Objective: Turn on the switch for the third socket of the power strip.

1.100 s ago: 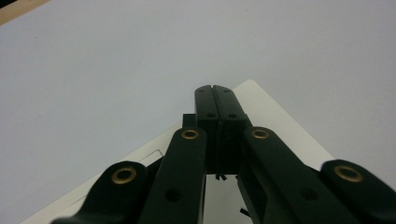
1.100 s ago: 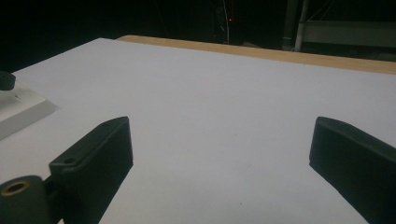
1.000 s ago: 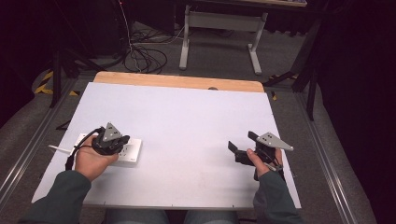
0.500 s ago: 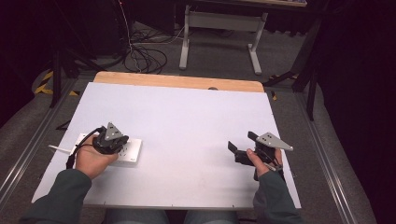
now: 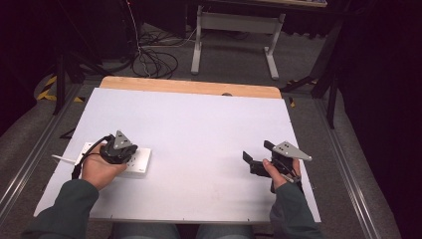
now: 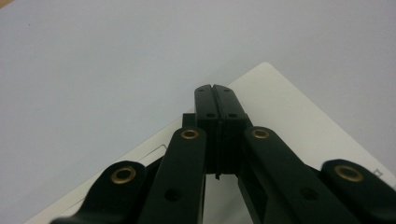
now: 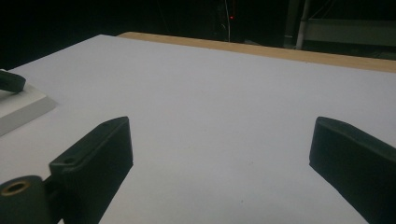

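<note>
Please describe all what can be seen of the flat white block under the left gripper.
The white block is a flat, thin rectangular slab with rounded corners, matte and plastic-looking, with a faint recessed outline on its top. It lies flat near the left front of the white table. The left gripper sits over it, its black fingers pressed together above the slab's top. A thin white stem juts from its left end. Whether the fingers touch it is unclear.

A white board (image 5: pixel 199 134) covers the table, leaving a strip of bare wood (image 5: pixel 189 86) along the far edge. On the grey floor beyond lies a tangle of black cables (image 5: pixel 152 62), and just right of it stands a pale metal frame with two splayed feet (image 5: pixel 234 30). Yellow-and-black striped tape (image 5: pixel 47 88) marks the floor at the far left corner
</note>
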